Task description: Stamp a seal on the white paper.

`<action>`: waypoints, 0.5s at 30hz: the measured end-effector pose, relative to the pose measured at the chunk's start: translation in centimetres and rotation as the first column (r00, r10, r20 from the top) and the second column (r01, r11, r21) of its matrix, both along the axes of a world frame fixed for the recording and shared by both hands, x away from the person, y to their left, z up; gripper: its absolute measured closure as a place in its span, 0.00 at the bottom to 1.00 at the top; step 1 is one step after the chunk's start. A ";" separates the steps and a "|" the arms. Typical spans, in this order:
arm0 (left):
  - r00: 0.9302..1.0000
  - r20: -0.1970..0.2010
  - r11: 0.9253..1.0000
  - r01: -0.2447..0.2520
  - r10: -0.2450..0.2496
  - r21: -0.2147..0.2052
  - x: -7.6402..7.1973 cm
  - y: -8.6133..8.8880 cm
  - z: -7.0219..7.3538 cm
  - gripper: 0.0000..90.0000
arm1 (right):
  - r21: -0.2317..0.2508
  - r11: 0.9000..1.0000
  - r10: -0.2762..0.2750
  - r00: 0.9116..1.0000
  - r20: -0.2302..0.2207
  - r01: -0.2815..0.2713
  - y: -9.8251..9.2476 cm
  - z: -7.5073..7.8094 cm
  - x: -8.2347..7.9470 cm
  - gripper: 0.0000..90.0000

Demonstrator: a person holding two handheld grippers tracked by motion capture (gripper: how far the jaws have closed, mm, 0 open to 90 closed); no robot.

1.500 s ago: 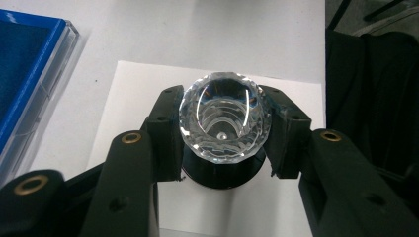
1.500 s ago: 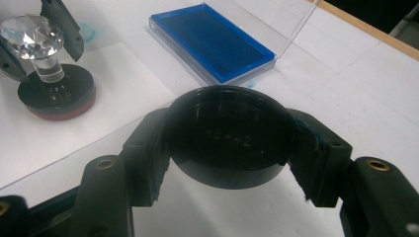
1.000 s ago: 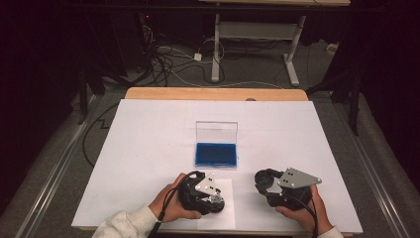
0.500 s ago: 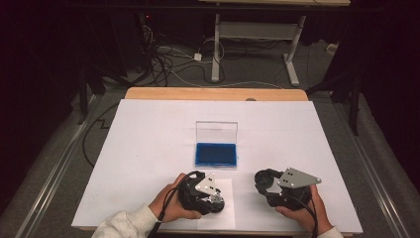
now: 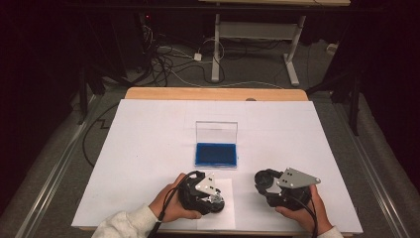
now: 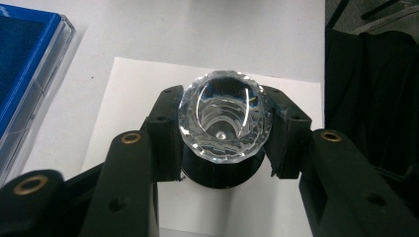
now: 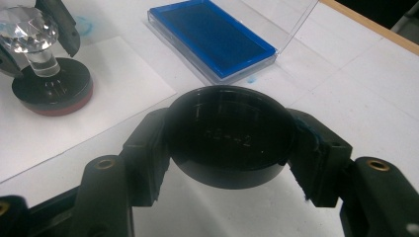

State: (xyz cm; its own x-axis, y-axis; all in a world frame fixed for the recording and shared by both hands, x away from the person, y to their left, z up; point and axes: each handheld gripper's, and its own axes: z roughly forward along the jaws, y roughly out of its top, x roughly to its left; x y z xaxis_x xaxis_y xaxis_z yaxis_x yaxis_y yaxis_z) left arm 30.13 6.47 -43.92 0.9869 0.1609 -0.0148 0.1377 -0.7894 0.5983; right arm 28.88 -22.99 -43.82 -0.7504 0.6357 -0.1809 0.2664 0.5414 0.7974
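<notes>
Stamp with faceted clear crystal knob [image 6: 225, 114] pinched in my left gripper [image 6: 225, 133], its base standing on the white paper sheet [image 5: 225, 206].

Right gripper [image 7: 228, 140] clamps the round black cap [image 7: 227, 136]. I judge the knob hard, slick and chippable; gripping its sides suits it.
</notes>
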 end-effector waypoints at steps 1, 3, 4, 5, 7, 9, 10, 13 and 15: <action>1.000 0.001 1.000 0.000 0.000 0.001 0.0 0.0 0.0 0.61 | 0.000 1.000 0.000 1.000 0.001 0.000 0.0 0.0 0.0 0.42; 1.000 0.000 1.000 0.000 0.000 -0.001 0.0 0.0 0.0 0.61 | -0.001 1.000 0.003 1.000 0.002 -0.003 0.0 0.0 0.0 0.42; 1.000 0.000 1.000 0.000 0.000 0.000 0.0 0.0 0.0 0.61 | 0.000 1.000 0.003 1.000 0.002 -0.003 0.0 0.0 0.0 0.42; 1.000 0.000 1.000 0.000 0.000 0.000 0.0 0.0 0.0 0.61 | 0.000 1.000 0.003 1.000 0.001 -0.003 0.0 0.0 0.0 0.42; 1.000 0.000 1.000 -0.001 0.001 0.000 0.0 -0.1 0.0 0.61 | -0.003 1.000 0.000 1.000 0.000 0.000 0.0 0.0 0.0 0.42; 1.000 0.002 1.000 -0.002 0.002 0.002 0.0 -0.1 0.0 0.61 | -0.004 1.000 0.001 1.000 -0.001 -0.001 0.0 0.0 0.1 0.42; 1.000 0.002 1.000 -0.002 0.002 0.002 0.0 -0.1 0.0 0.61 | -0.005 1.000 0.000 1.000 -0.001 0.000 0.0 0.0 0.1 0.42; 1.000 0.003 1.000 -0.001 0.001 0.004 0.0 -0.2 0.0 0.61 | -0.003 1.000 0.000 1.000 -0.001 0.000 0.0 0.0 0.1 0.42; 1.000 0.004 1.000 0.000 0.000 0.006 0.0 -0.2 0.0 0.60 | -0.004 1.000 0.002 1.000 -0.001 -0.002 0.1 0.0 0.1 0.42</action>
